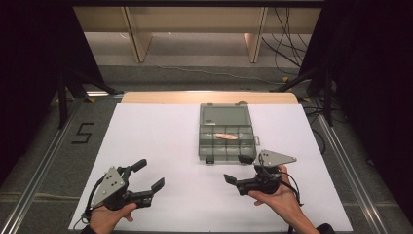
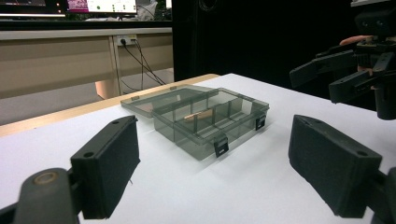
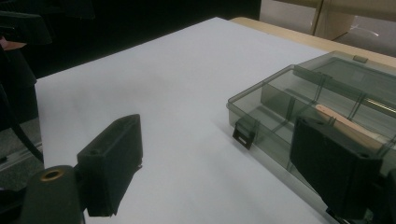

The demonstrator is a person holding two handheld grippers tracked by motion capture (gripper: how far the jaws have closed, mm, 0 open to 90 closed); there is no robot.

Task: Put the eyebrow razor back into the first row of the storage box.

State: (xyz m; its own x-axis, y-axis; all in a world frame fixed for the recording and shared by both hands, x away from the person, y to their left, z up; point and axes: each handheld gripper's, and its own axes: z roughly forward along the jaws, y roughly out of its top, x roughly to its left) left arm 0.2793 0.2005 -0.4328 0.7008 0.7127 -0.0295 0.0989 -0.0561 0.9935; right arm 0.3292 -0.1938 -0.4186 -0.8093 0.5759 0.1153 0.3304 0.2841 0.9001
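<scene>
Standing by the near edge, this is what I see.
Worktop [image 1: 160,141]: covered with a white sheet, a strip of bare wood showing along the far edge.
Organiser box [image 1: 227,139]: smoky clear plastic, lying right of centre toward the far half of the worktop, its lid [image 1: 225,115] folded flat back on the far side.
Compartments: dividers split the tray into small cells, with two dark latches on the near wall.
Wooden stick [image 1: 226,136]: pale, flat, lying crosswise in a middle cell of the box; the right gripper view shows it [image 3: 348,127] resting inside the tray.
Left gripper [image 1: 148,174]: held in a hand at the near left, jaws spread wide, nothing between them, well apart from the box.
Right gripper [image 1: 237,169]: held in a hand at the near right, jaws released and empty, just beside the box's near right corner, no contact that I can make out.
Left gripper view: box [image 2: 201,119] ahead between the jaws, right gripper [image 2: 327,77] at the far right.
</scene>
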